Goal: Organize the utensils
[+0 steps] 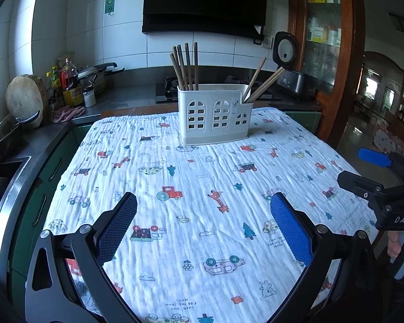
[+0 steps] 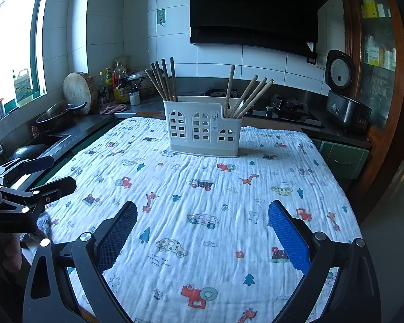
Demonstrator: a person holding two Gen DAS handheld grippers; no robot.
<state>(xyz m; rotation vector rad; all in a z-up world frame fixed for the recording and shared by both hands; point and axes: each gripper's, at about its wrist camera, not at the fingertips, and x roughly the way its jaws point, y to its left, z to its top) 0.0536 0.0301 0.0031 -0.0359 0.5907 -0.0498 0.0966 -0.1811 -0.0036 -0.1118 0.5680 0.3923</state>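
A white plastic utensil holder (image 1: 215, 114) with window cut-outs stands at the far end of the table; it also shows in the right wrist view (image 2: 204, 125). Several dark chopsticks (image 1: 185, 66) stand in its left compartment, also seen in the right wrist view (image 2: 163, 79). Several lighter chopsticks (image 1: 261, 80) lean in its right compartment, clearer in the right wrist view (image 2: 246, 94). My left gripper (image 1: 203, 202) is open and empty above the cloth. My right gripper (image 2: 202, 211) is open and empty. Each gripper appears at the edge of the other's view.
A white printed cloth (image 1: 196, 177) covers the table. A counter on the left holds a pan (image 2: 56, 114), bottles (image 1: 67, 83) and a round board (image 1: 27, 99). A stove (image 2: 282, 107) and a rice cooker (image 2: 344, 102) sit behind.
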